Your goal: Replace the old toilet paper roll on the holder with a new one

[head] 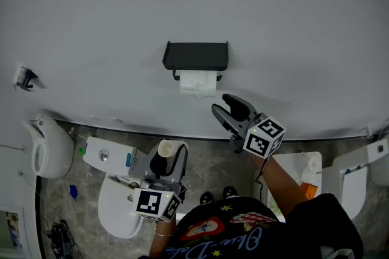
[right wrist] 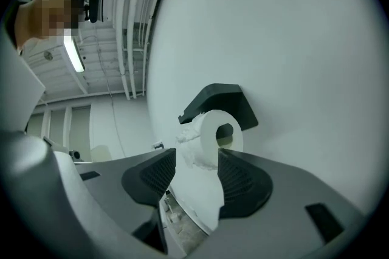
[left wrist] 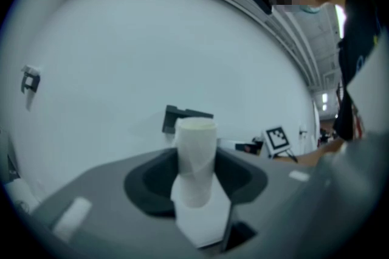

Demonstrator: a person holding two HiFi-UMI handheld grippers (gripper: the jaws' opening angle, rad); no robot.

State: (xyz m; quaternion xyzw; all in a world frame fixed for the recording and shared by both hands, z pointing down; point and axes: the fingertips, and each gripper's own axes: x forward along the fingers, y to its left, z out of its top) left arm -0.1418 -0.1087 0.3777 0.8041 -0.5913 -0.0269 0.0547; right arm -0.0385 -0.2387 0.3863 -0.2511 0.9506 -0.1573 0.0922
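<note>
We judged the swap to be mostly done. On the wall, the black holder point(head: 196, 56) carried a roll of toilet paper point(head: 198, 82) that hung just under its shelf. The roll was thick with paper, with a ragged loose end, so we took it for the new one, though nothing in view proved it.

Our right gripper point(head: 220, 102) hovered near that roll, a little below it and to its right. Its jaws were wide apart and empty. The right gripper view showed the roll beyond the pads and framed between them, with neither pad touching it.

Our left gripper point(head: 172, 157) was lower down, over the toilet and well apart from the holder. Its jaws were clamped on a slim tube point(left wrist: 196, 157), which stood upright between the pads. It was thin, with hardly any paper on it, and we read it as the old roll taken off the holder.

If that reading held, what remained was to draw the right gripper away and set the spent tube down somewhere. We saw no bin or obvious place for it.
</note>
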